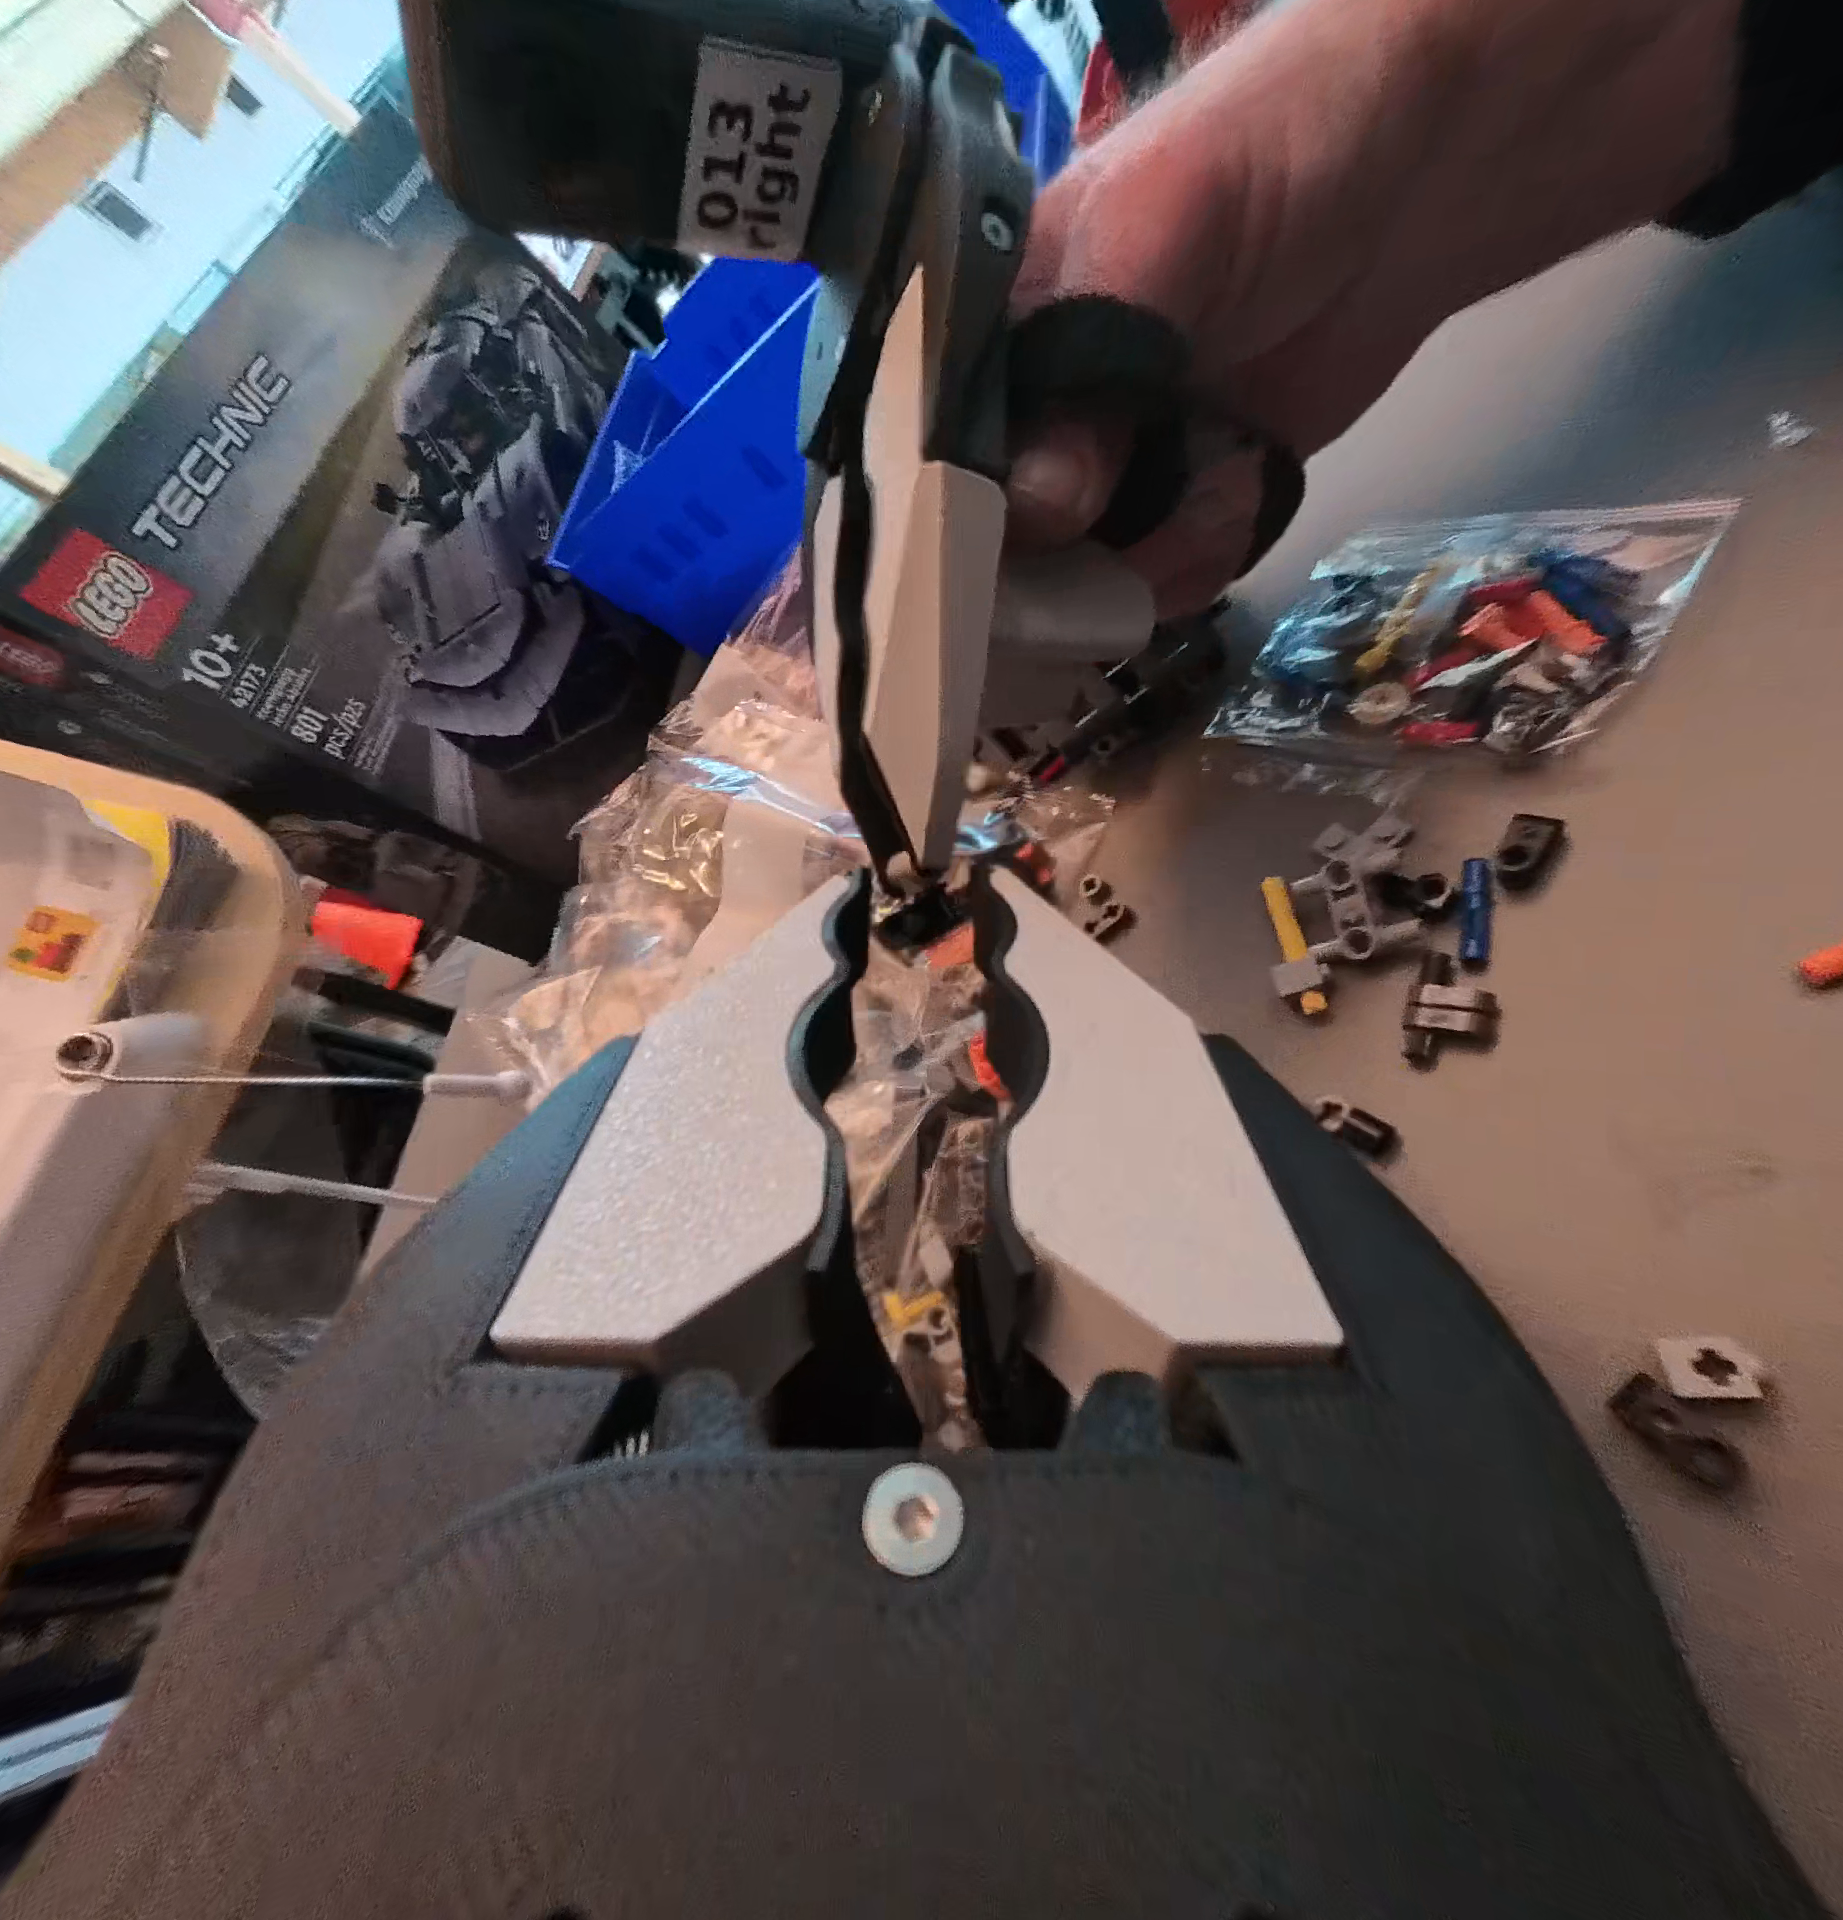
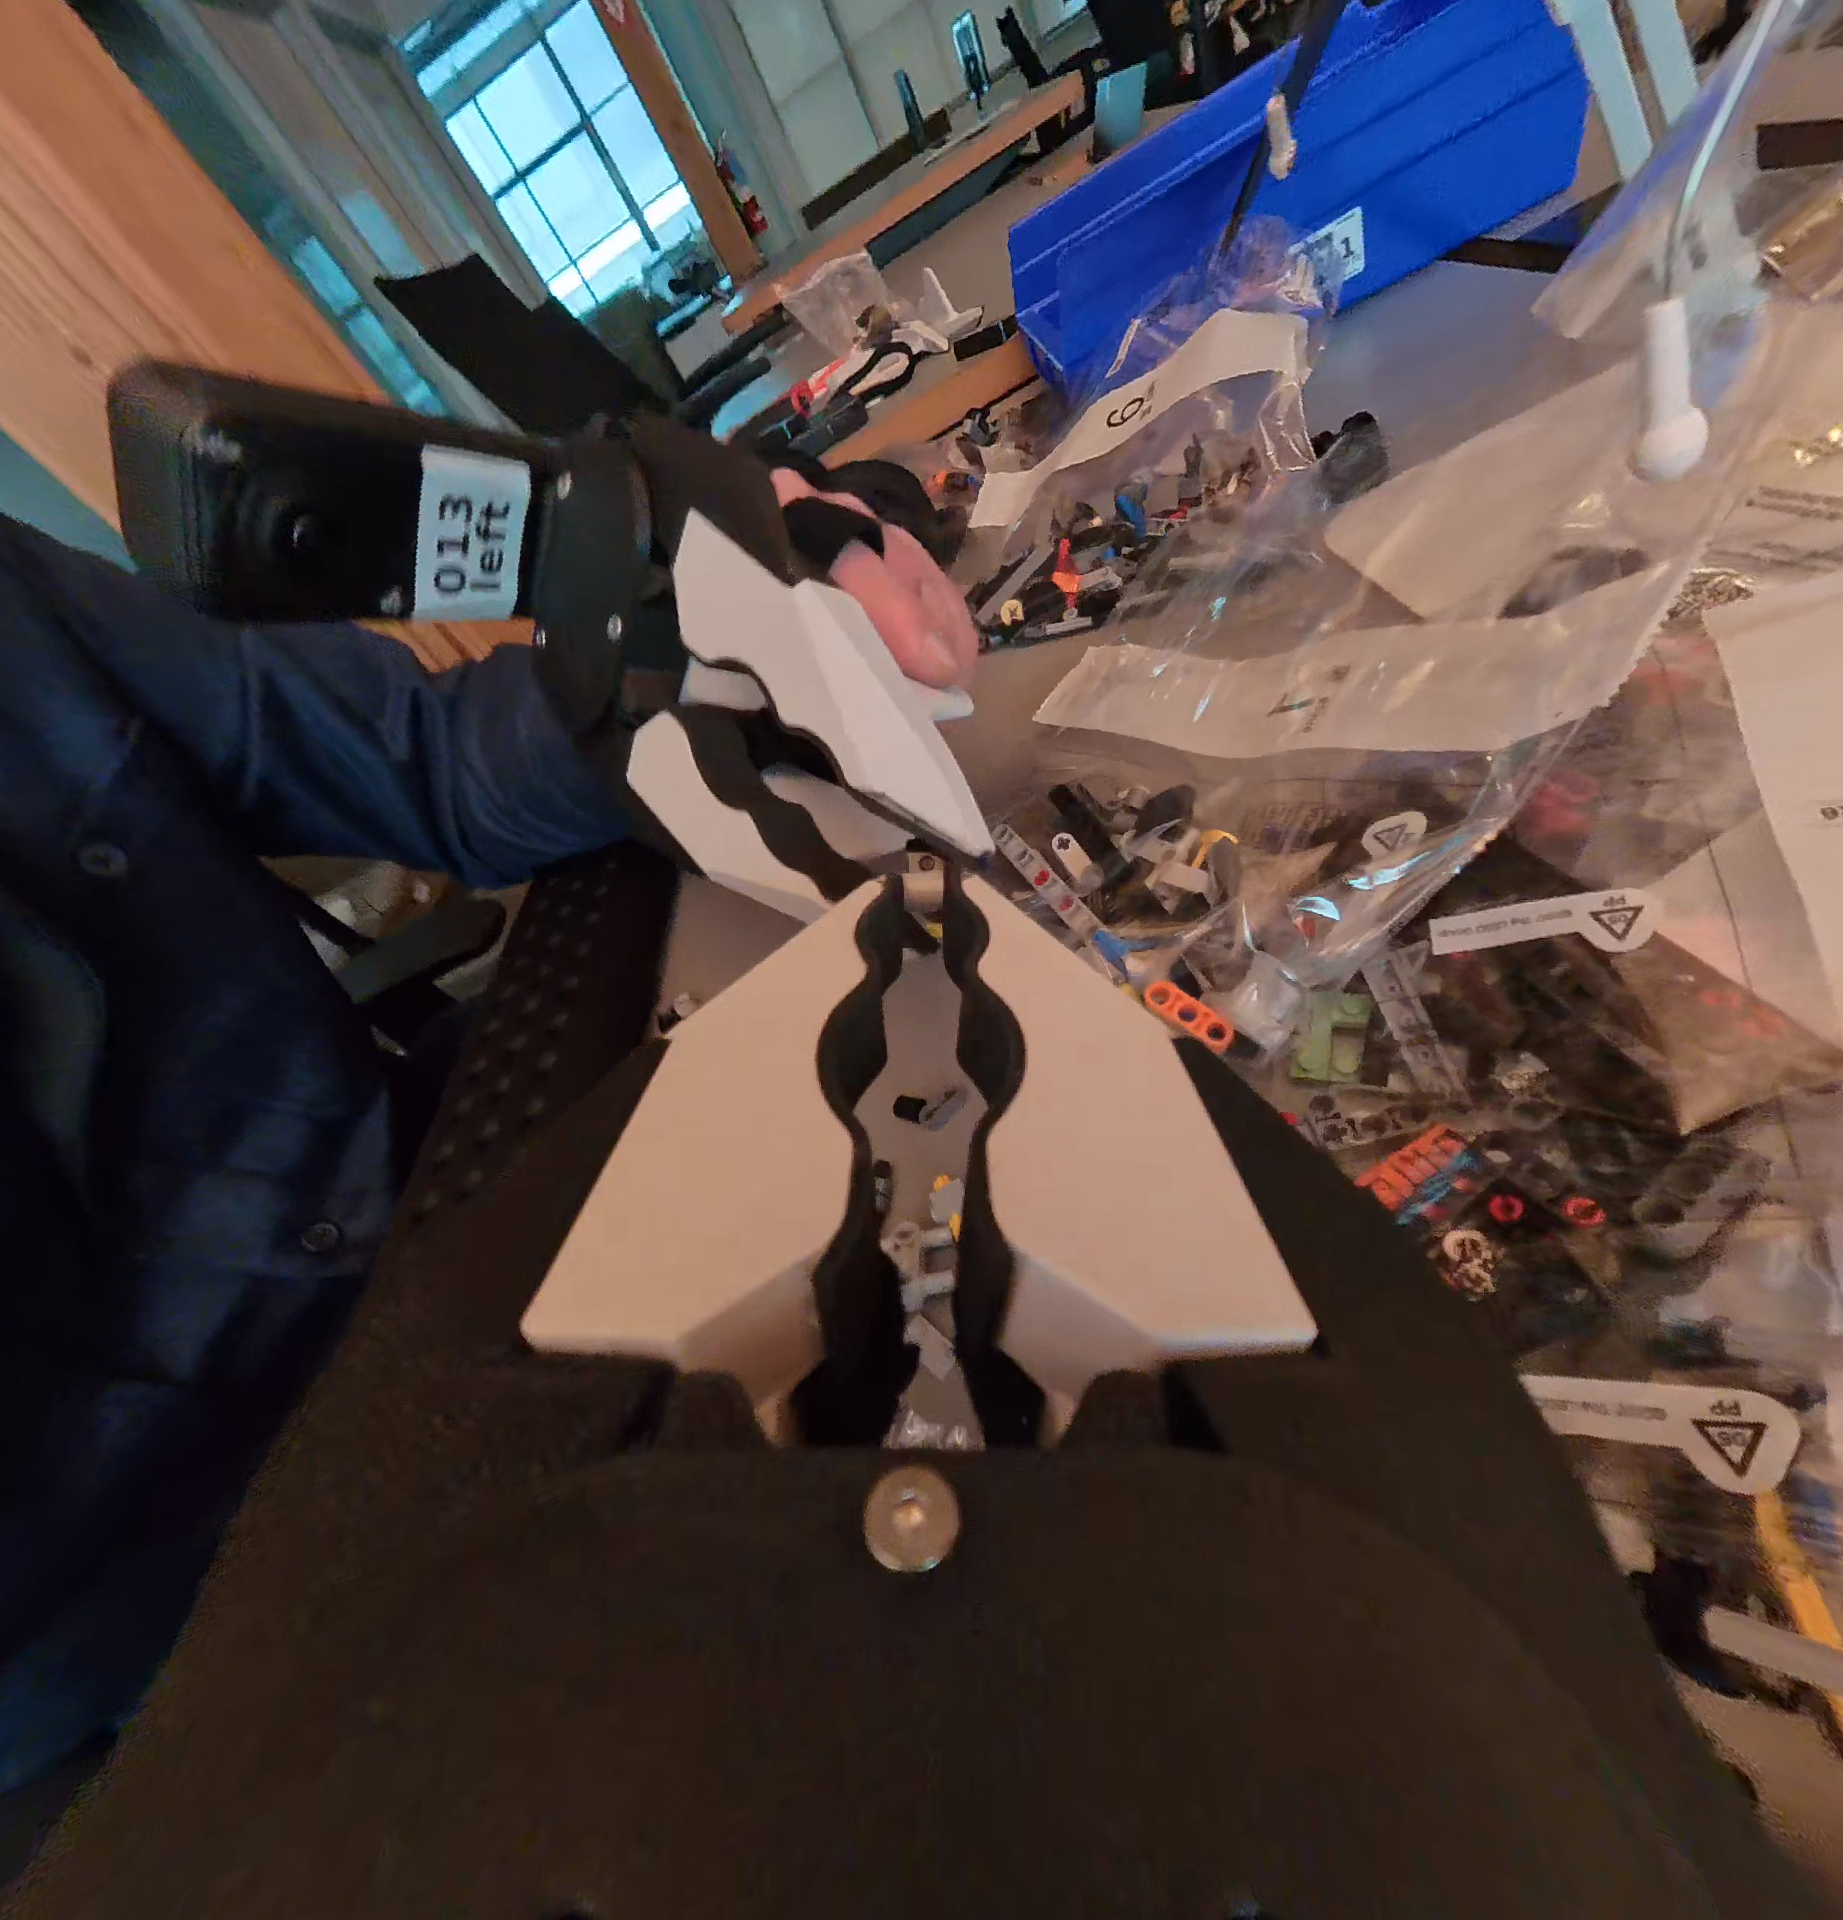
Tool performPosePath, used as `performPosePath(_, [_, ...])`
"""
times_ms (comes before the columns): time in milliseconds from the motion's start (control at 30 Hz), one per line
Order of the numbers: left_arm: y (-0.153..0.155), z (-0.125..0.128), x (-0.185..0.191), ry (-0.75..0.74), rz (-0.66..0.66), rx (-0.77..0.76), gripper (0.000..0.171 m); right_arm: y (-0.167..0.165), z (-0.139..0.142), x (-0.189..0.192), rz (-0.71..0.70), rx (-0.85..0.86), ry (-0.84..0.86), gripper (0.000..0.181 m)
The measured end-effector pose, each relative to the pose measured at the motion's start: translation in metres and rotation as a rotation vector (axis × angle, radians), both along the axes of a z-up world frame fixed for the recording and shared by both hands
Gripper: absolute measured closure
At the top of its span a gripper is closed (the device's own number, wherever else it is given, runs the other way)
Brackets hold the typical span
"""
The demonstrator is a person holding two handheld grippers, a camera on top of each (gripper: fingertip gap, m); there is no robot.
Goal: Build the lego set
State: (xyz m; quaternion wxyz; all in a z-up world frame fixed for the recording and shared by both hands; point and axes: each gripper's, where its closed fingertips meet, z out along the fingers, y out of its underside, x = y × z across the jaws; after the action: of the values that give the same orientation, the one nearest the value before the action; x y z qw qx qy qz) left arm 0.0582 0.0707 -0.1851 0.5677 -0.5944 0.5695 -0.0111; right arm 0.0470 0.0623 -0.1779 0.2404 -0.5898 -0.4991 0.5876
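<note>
Left claw (image 1: pixel 922 914) pinches a small black lego piece (image 1: pixel 912 920) at its tips above the tabletop (image 1: pixel 1623 1091), right claw (image 1: pixel 912 857) clamps narrow onto it from above, tip to tip.

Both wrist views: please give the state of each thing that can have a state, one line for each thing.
Left gripper: fingers shut on a small black piece.
Right gripper: fingers shut on a small grey piece, tip to tip with the left one.
Zip bag of coloured pieces: lying flat on the table; whether sealed, cannot tell.
Blue bin: tilted, open.
Loose pieces: scattered on the table.
</note>
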Motion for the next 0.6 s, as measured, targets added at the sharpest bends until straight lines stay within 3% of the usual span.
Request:
performPosePath(167, [0.010, -0.004, -0.002, 0.080, 0.076, 0.073, 0.157, 0.005, 0.000, -0.001, -0.027, -0.060, 0.008, 0.177])
performPosePath(300, [0.015, -0.004, -0.006, 0.108, 0.117, 0.096, 0.157, 0.009, 0.002, -0.004, -0.076, 0.002, 0.003, 0.177])
performPosePath(600, [0.009, -0.003, -0.005, 0.139, 0.079, 0.090, 0.158, 0.004, 0.003, -0.001, -0.068, 0.060, -0.027, 0.178])
